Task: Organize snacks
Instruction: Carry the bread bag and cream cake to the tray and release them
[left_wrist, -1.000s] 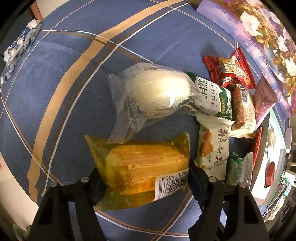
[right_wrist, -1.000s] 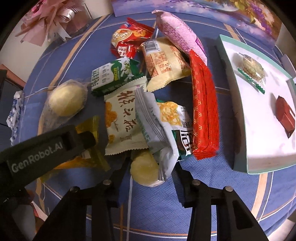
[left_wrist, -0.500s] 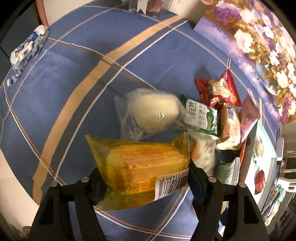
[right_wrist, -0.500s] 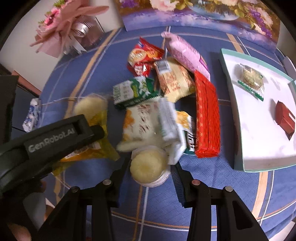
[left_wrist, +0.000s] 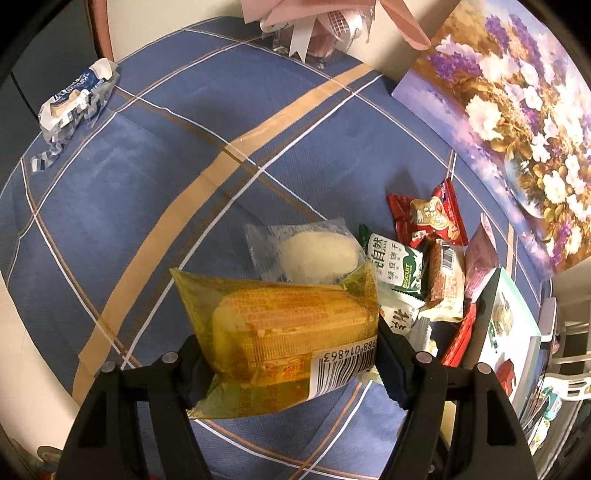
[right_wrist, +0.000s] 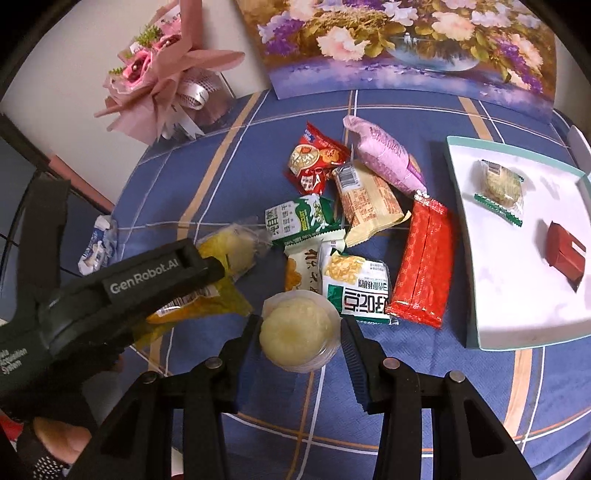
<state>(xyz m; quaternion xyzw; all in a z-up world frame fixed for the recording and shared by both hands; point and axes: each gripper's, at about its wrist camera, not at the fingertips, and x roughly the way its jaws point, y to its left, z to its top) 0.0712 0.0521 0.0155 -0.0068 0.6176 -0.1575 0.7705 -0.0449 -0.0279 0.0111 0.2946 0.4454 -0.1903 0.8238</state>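
My left gripper (left_wrist: 291, 354) is shut on a yellow wrapped cake (left_wrist: 284, 328) and holds it above the blue plaid tablecloth (left_wrist: 147, 184); the pack also shows in the right wrist view (right_wrist: 199, 302). My right gripper (right_wrist: 301, 339) is shut on a round pale pastry in clear wrap (right_wrist: 297, 330), lifted off the cloth. A pile of snack packs lies beyond: a white bun in clear wrap (left_wrist: 314, 254), a green biscuit pack (right_wrist: 299, 219), a long red pack (right_wrist: 421, 267) and a pink pack (right_wrist: 384, 155). A white tray (right_wrist: 498, 295) at the right holds a wrapped cookie (right_wrist: 500, 188) and a red box (right_wrist: 565, 249).
A flower painting (right_wrist: 406, 44) leans at the table's back edge. A pink bouquet (right_wrist: 166, 81) stands at the back left. A crumpled blue-white wrapper (left_wrist: 74, 103) lies at the table's far left edge. More clutter sits past the tray in the left wrist view (left_wrist: 546, 402).
Both grippers have risen away from the table with their snacks. The round pastry has come out from under the pile, and the packs that lay over it have dropped flat.
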